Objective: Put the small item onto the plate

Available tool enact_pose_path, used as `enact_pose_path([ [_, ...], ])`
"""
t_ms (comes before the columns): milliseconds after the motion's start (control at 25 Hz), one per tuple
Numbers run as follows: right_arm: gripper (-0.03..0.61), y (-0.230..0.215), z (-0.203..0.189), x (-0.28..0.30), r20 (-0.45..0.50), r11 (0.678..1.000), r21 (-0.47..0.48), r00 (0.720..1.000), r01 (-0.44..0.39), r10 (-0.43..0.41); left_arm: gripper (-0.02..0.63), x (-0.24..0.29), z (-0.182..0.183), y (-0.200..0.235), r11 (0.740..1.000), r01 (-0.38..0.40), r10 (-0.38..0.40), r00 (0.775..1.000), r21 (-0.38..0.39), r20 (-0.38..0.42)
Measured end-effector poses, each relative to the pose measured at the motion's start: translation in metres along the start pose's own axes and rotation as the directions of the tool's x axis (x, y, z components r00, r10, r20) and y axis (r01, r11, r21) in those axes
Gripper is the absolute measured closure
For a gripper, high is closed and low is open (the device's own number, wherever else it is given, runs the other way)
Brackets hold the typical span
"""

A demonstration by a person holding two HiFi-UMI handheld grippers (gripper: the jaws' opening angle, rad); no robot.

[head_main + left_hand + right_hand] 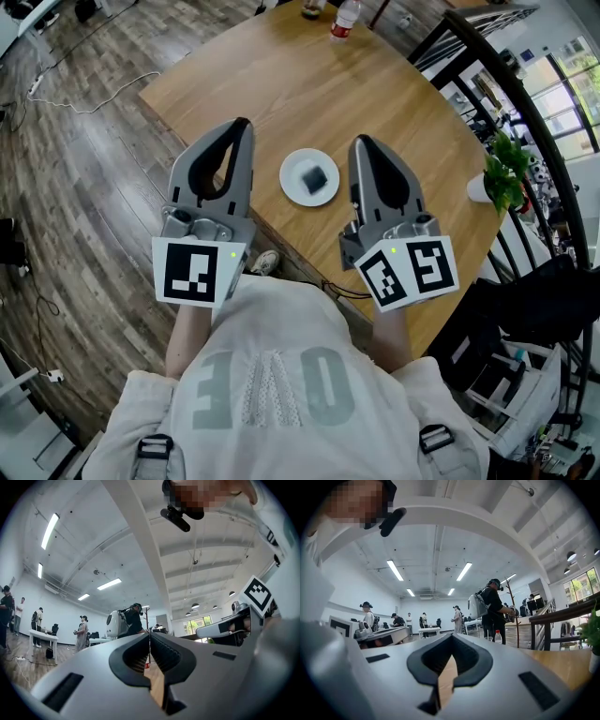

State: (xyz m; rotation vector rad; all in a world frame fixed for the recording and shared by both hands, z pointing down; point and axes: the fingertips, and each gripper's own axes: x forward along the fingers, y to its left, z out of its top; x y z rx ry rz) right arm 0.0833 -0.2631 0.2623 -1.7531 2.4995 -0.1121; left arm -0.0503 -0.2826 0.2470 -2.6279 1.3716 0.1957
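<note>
One small dark item on white plate, wooden table

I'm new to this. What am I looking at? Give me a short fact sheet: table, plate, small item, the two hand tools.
Table: wooden
Plate: white, between the two grippers
Small item: dark, lying on the plate
Left gripper: jaws together, empty, left of plate
Right gripper: jaws together, empty, right of plate
Also there: bottle at far edge, potted plant at right
</note>
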Motion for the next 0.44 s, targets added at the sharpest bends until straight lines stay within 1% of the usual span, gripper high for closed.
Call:
enact_pose_path([
  [240, 0.563, -0.006, -0.009, 0.0, -0.031, 1.0, -0.008, 0.999, 0.027, -0.027, 0.604, -0.002, 0.0, 0.004, 1.0, -0.005, 0.005, 1.0, 0.0, 0.003],
  [440, 0.563, -0.009, -0.015, -0.002, -0.05, 1.0, 0.008, 0.998, 0.028, -0.028, 0.604, -0.001, -0.001, 0.005, 1.0, -0.009, 0.009, 1.0, 0.001, -0.001],
])
